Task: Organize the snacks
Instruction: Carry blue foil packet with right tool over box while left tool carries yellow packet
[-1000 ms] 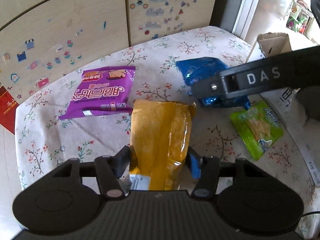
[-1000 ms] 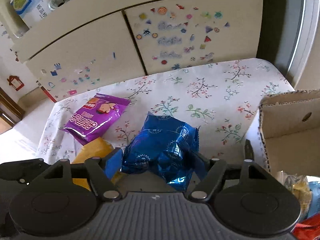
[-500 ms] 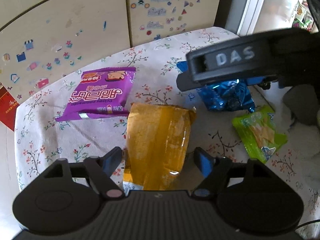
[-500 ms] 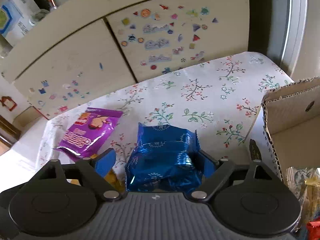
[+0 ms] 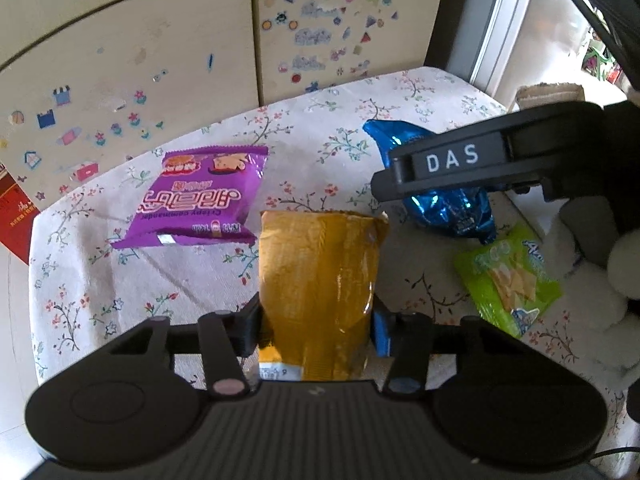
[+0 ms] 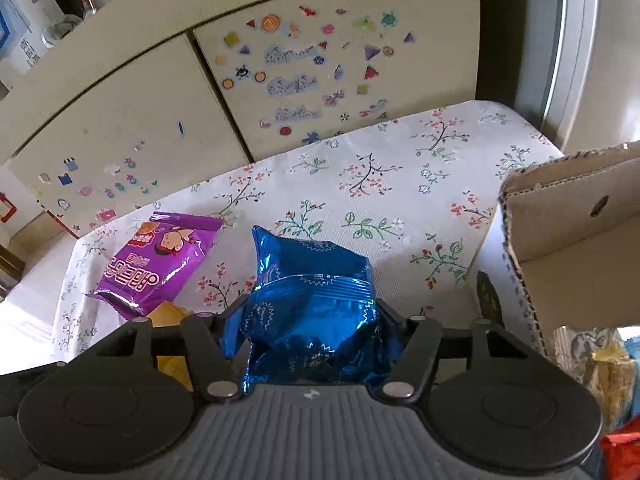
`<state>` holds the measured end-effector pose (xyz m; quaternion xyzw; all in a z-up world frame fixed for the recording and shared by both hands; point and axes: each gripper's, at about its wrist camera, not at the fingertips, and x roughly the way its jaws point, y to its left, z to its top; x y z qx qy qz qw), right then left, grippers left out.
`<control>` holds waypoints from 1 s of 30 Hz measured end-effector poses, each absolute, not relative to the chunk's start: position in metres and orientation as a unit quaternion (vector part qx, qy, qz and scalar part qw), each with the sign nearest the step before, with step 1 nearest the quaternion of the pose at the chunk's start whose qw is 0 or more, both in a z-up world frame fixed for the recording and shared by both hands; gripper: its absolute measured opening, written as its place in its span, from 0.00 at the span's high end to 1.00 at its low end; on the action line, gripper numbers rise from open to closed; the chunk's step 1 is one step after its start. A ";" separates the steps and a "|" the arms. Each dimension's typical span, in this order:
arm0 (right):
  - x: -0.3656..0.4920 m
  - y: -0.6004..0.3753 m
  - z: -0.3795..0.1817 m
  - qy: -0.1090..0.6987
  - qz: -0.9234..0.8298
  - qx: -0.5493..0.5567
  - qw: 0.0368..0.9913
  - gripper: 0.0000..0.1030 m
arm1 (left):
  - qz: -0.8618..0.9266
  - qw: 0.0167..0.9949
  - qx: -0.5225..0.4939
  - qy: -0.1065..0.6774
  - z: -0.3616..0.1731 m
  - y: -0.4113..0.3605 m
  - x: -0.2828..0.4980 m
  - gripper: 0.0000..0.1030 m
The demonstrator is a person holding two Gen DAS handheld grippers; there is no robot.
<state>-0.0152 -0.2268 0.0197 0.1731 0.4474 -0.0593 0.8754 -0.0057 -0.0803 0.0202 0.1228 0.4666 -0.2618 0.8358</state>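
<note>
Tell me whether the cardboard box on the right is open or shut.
Open. In the right wrist view the cardboard box has its flap standing up, and snack packets show inside below it.

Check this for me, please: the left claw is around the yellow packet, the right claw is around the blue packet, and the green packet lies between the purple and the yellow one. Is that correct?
One detail is wrong. The green packet lies at the far right, beyond the blue packet, not between the purple packet and the yellow packet; the left wrist view shows this. The left claw is closing on the yellow one, the right claw on the blue one.
</note>
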 end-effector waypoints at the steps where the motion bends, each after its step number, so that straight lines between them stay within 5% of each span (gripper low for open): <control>1: -0.017 -0.227 0.022 0.445 -0.060 0.174 0.876 0.33 | -0.261 0.838 0.122 0.464 0.022 -0.080 -0.006 0.51; 30: -0.125 -0.284 0.124 0.337 -0.084 0.220 0.912 0.32 | -0.259 0.876 0.058 0.404 0.075 -0.092 -0.020 0.51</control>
